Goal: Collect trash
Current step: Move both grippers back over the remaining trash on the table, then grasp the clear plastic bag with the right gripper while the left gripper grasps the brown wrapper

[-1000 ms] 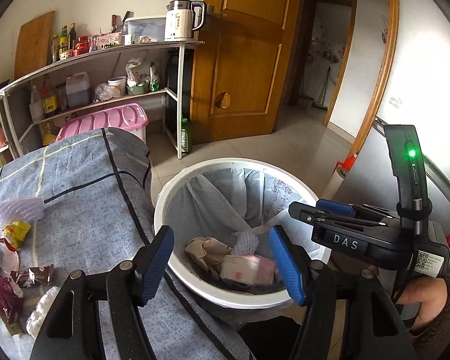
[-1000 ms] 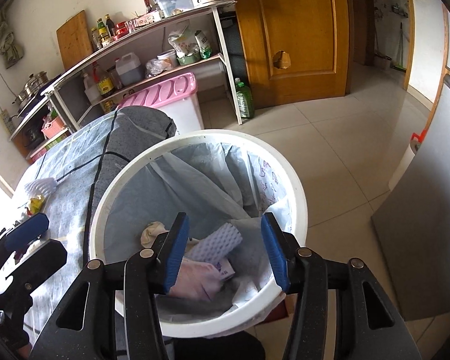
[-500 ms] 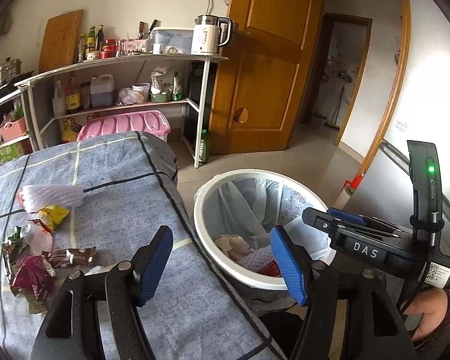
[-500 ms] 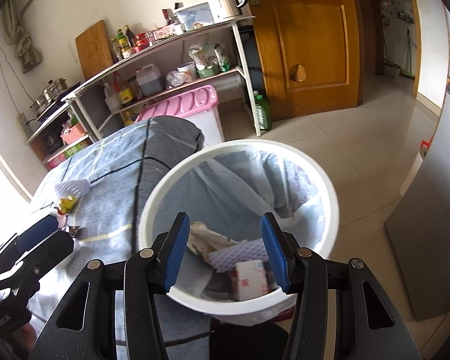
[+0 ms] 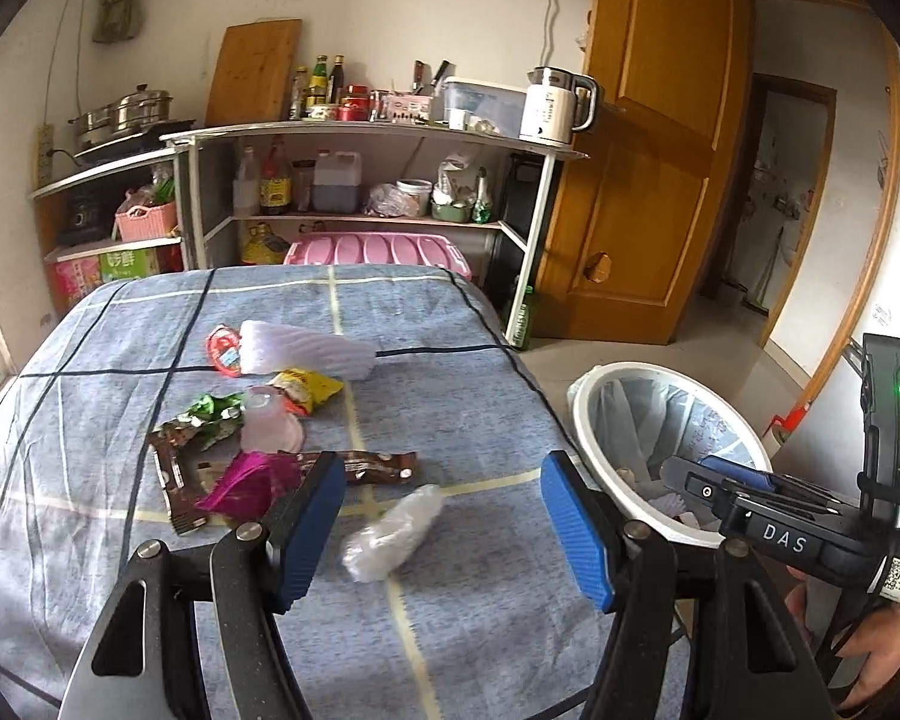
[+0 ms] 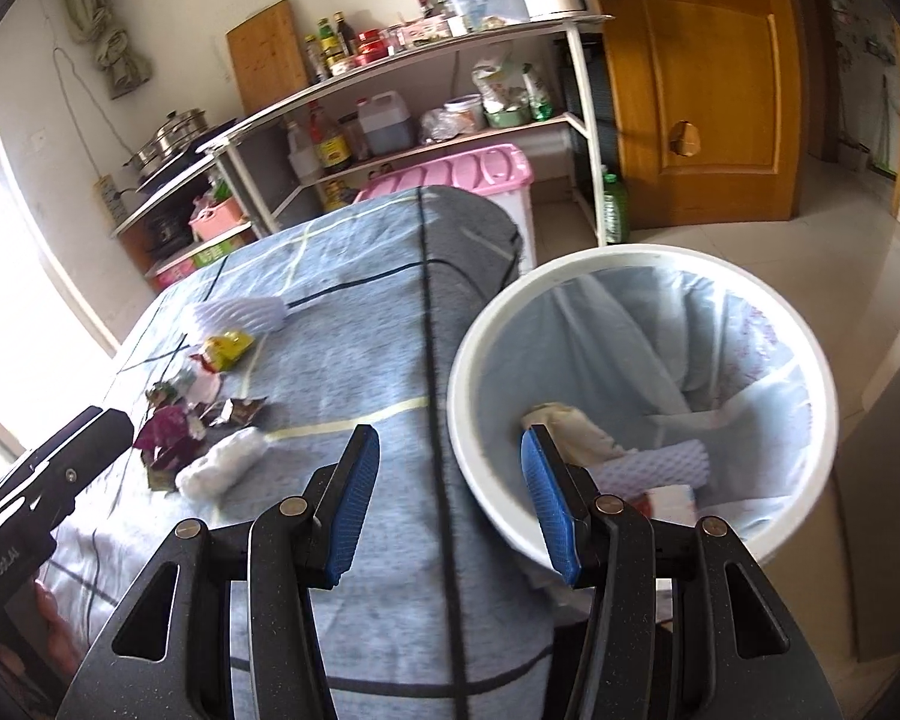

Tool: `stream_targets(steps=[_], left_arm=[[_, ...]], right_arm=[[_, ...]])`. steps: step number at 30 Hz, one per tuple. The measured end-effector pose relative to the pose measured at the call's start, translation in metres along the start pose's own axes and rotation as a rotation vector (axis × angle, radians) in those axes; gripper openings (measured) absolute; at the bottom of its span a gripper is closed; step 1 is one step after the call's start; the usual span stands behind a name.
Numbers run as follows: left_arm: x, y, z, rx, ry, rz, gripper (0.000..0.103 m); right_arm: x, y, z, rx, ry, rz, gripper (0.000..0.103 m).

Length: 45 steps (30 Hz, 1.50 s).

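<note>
Trash lies on the blue checked tablecloth (image 5: 450,396): a crumpled clear plastic bag (image 5: 393,531), a brown wrapper (image 5: 378,468), a magenta wrapper (image 5: 246,483), a clear plastic cup (image 5: 267,426), a yellow packet (image 5: 306,390) and a white foam net (image 5: 306,354). My left gripper (image 5: 438,531) hangs open and empty over the table, the plastic bag just beyond its fingers. The white bin (image 6: 642,396) with a grey liner holds paper and foam scraps. My right gripper (image 6: 450,504) is open and empty, straddling the table edge and the bin's rim. The same bin (image 5: 660,450) shows in the left wrist view.
A white shelf rack (image 5: 366,180) with bottles, jars and a kettle (image 5: 555,105) stands behind the table, a pink-lidded box (image 5: 378,249) under it. A wooden door (image 5: 648,150) is at the right, tiled floor (image 6: 750,246) beyond the bin. A hand (image 5: 870,642) holds the right gripper.
Both grippers swung left, away from over the bin toward the table. The trash pile now sits ahead of the left gripper. Neither jaw opening changed.
</note>
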<state>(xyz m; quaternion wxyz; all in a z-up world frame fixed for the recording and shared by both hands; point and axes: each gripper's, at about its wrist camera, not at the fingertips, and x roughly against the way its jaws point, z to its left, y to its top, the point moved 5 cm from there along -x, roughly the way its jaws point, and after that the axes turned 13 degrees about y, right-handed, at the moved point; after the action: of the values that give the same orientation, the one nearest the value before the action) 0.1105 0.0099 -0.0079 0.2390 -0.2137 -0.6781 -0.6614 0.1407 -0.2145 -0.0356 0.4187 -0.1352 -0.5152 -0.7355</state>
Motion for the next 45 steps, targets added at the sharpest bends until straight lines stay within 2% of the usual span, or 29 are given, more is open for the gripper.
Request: stream_targets(steps=[4, 8, 11, 22, 29, 41, 43, 45], left_arm=[[0.001, -0.004, 0.028, 0.023, 0.052, 0.002, 0.067], [0.001, -0.011, 0.057, 0.072, 0.080, 0.020, 0.067], [0.002, -0.017, 0.074, 0.085, 0.118, 0.021, 0.067], [-0.004, -0.031, 0.132, 0.171, 0.185, 0.057, 0.067], [-0.013, -0.037, 0.150, 0.190, 0.194, 0.080, 0.067], [-0.024, -0.039, 0.157, 0.203, 0.188, 0.105, 0.067], [-0.026, -0.038, 0.158, 0.203, 0.184, 0.108, 0.067], [-0.028, -0.037, 0.157, 0.200, 0.184, 0.111, 0.067]], right_arm=[[-0.013, -0.004, 0.017, 0.022, 0.030, 0.025, 0.052], [-0.025, -0.006, 0.034, 0.045, 0.063, 0.042, 0.057], [-0.036, -0.009, 0.045, 0.069, 0.080, 0.066, 0.058], [-0.085, -0.020, 0.089, 0.069, 0.144, 0.169, 0.058], [-0.106, -0.022, 0.105, 0.066, 0.151, 0.192, 0.058], [-0.130, -0.021, 0.120, 0.051, 0.173, 0.200, 0.058], [-0.131, -0.021, 0.122, 0.059, 0.172, 0.197, 0.055], [-0.133, -0.021, 0.121, 0.059, 0.167, 0.201, 0.044]])
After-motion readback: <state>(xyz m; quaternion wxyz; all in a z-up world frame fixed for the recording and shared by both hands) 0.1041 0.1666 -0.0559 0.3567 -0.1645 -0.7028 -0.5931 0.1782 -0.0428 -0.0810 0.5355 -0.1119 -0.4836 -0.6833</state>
